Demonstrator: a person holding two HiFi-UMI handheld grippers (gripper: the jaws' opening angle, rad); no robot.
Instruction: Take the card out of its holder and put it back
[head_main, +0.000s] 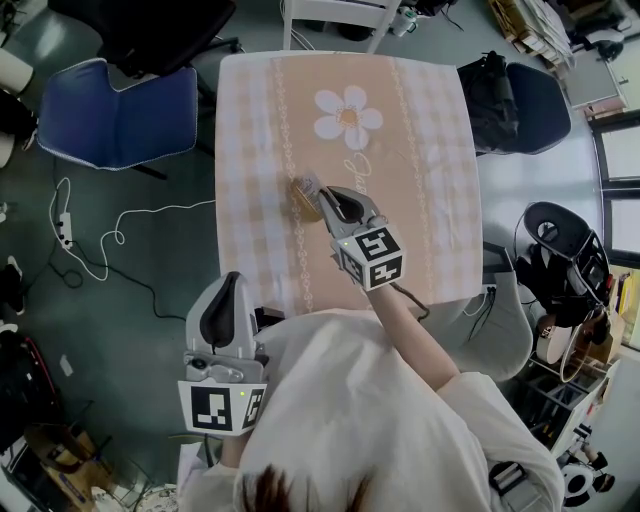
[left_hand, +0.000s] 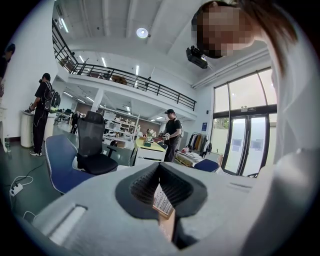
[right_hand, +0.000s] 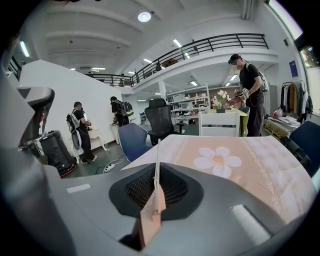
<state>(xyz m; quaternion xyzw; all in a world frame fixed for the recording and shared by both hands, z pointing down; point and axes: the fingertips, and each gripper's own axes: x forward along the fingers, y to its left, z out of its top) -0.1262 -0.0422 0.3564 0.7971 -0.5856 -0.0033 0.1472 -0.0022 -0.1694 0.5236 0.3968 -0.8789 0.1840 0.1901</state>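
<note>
with left hand-held gripper (head_main: 228, 290), close by the body and off the worktop (head_main: 420, 200), clamps card (left_hand: 162, 200). with right hand-held gripper (head_main: 325, 200), narrowed, pinches holder (head_main: 305, 195) edge-on over worktop. looks mid-task, card out; calls next for carrying card across and lining it with holder's mouth.

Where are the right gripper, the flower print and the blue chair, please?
right gripper (head_main: 324, 200): head view, between its fingertips.
flower print (head_main: 348, 116): head view, its orange centre.
blue chair (head_main: 125, 115): head view, middle of its blue cushion.
</note>
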